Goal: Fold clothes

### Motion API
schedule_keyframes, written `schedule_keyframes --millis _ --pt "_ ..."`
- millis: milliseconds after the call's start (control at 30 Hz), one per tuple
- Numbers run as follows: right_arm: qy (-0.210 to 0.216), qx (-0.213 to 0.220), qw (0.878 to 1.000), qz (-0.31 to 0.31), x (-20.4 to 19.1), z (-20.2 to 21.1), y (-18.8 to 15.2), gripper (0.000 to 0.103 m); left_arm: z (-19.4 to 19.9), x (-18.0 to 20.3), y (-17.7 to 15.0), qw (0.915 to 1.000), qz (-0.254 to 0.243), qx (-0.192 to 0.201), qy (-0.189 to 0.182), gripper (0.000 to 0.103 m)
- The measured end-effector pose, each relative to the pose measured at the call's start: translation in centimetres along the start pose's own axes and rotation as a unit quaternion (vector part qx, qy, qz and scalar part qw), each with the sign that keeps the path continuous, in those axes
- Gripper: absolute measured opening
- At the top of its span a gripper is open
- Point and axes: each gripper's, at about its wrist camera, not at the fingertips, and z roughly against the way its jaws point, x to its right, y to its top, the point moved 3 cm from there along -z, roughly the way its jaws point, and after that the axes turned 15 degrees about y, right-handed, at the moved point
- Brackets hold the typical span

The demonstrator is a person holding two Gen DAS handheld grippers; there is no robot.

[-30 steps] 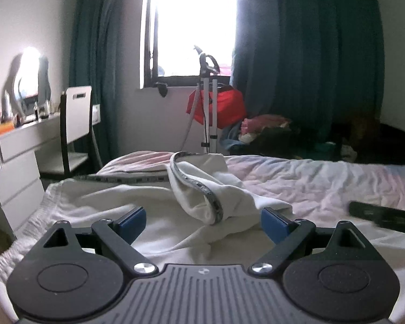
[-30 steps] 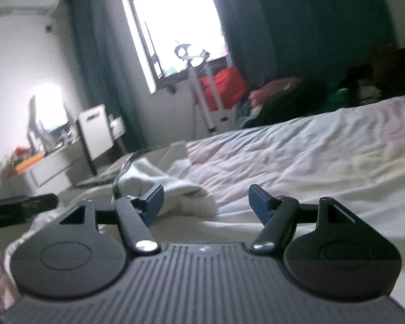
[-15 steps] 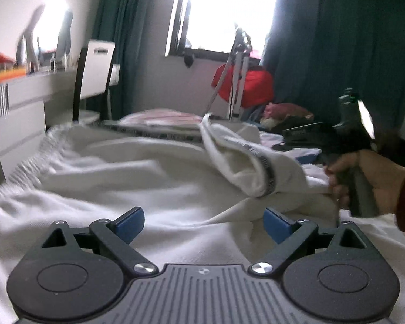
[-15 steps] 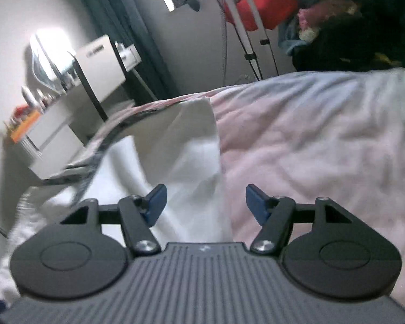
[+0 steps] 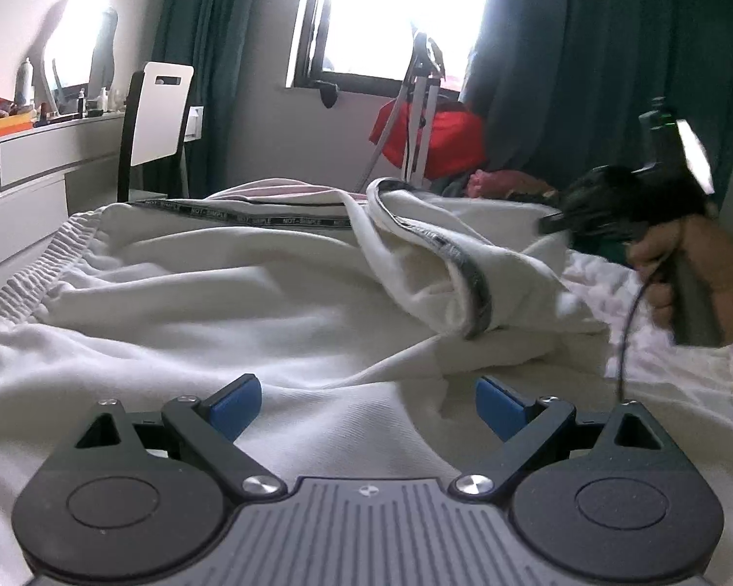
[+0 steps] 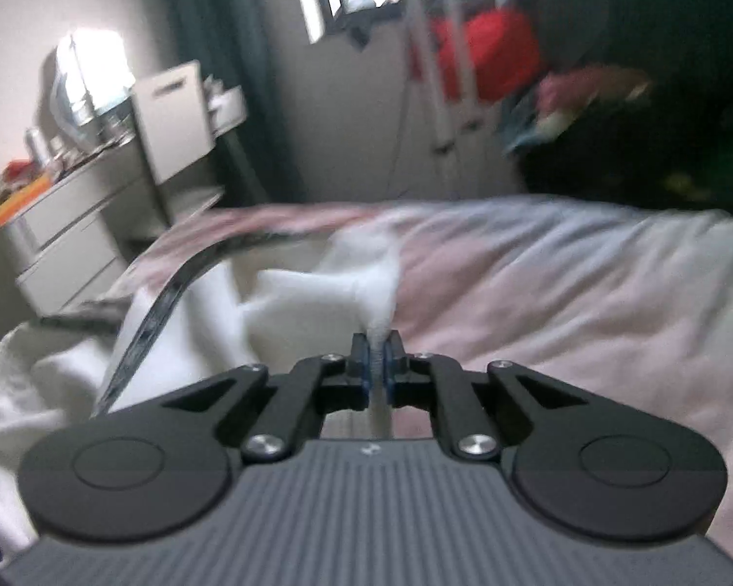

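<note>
On pink bed [image 6: 537,293]: white garment [image 5: 220,303]; teal curtains [image 5: 586,73].

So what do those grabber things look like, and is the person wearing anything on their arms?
Each gripper, left and right, has black linkage arms with silver screws, two round black discs, a ribbed grey body and blue pads on the fingertips. The right one has a grey handle with a thin dark cable hanging down. No sleeve shows on the hand.

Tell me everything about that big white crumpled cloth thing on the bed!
The white soft fabric garment lies rumpled on the pink bedsheet. It has a ribbed elastic edge, a dark printed band and one flap folded over. The right gripper has just closed, pinching a corner; the left gripper is open above it.
</note>
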Motion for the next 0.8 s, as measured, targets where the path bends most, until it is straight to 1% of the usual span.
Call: schedule_keyframes --millis 67,167,300,400,533,633,667,733,800 --pt "-0.035 0.02 0.999 0.006 1.3 3.4 1.0 0.009 0.8 0.3 0.0 1.0 0.0 0.003 -0.002 0.096" --pt "-0.092 0.043 0.995 -0.002 4.1 8.3 2.5 0.009 2.0 0.9 0.0 0.9998 -0.013 0.015 0.001 0.096" --pt "-0.179 0.069 0.981 -0.011 8.4 14.5 4.6 0.009 2.8 1.7 0.0 0.9992 -0.027 0.028 0.007 0.096" --pt "-0.245 0.099 0.964 -0.017 11.2 19.3 6.3 0.008 2.6 2.0 -0.1 0.999 -0.035 0.028 0.009 0.096" --pt "-0.323 0.148 0.934 -0.037 14.8 24.9 8.5 0.008 2.2 2.1 -0.3 0.9984 -0.044 0.03 0.017 0.096" --pt "-0.361 0.147 0.919 -0.055 18.1 27.7 8.0 0.008 1.9 2.0 -0.4 0.9984 -0.046 0.027 0.016 0.096" --pt "-0.369 0.141 0.917 -0.058 19.2 28.2 7.2 0.009 1.8 2.0 -0.4 0.9984 -0.047 0.028 0.017 0.096" --pt "-0.377 0.127 0.915 -0.063 21.2 28.6 5.1 0.009 1.7 2.1 -0.4 0.9982 -0.05 0.029 0.017 0.096" --pt "-0.368 0.129 0.917 -0.082 23.0 28.7 2.3 0.01 1.7 2.1 -0.4 0.998 -0.053 0.029 0.018 0.096"
